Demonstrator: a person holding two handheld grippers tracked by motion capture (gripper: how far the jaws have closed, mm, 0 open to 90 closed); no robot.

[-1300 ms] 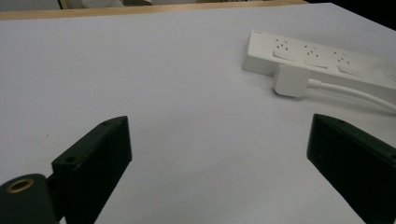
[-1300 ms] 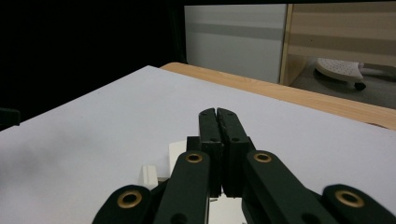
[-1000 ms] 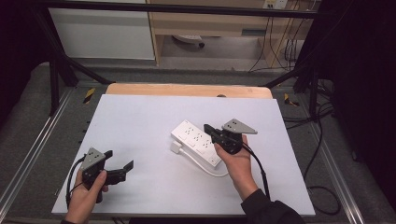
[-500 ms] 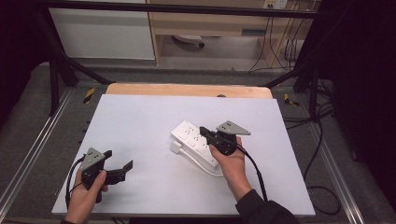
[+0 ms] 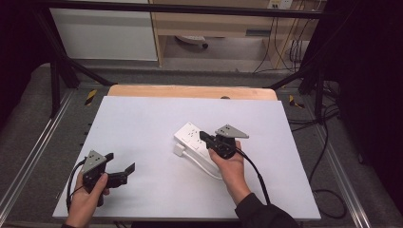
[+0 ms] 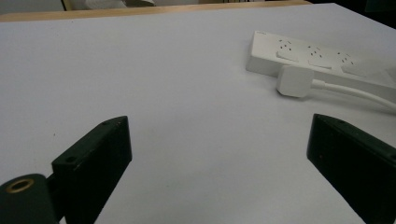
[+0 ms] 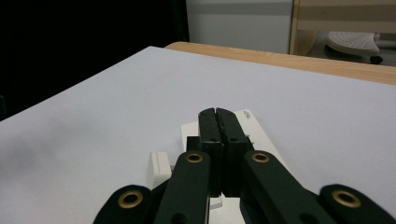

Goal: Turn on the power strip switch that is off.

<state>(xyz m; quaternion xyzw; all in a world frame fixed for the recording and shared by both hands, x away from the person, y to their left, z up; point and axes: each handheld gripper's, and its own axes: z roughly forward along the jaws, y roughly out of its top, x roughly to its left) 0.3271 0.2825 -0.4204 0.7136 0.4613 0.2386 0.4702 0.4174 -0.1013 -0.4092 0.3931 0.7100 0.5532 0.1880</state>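
A white power strip (image 5: 189, 135) lies a little right of the middle of the white table (image 5: 142, 118). Its white plug (image 5: 178, 150) rests against the strip's near side, and the white cable (image 5: 205, 165) runs back under the person's right hand. My right gripper (image 5: 203, 137) is shut with nothing between its jaws, its tips low over the strip's top (image 7: 254, 125); I cannot tell whether they touch it. My left gripper (image 5: 119, 162) is held wide open near the front left of the table, pointing at the strip (image 6: 303, 53) and plug (image 6: 294, 80) from a distance.
A wooden edge (image 5: 190, 91) borders the table's far side. Metal frame rails (image 5: 28, 156) run along both sides. Shelving and loose cables (image 5: 285, 47) stand beyond the table. Bare table surface lies between the two grippers.
The right gripper has sunk and shifted slightly left over the power strip, staying shut. The left hand and the strip have kept still.
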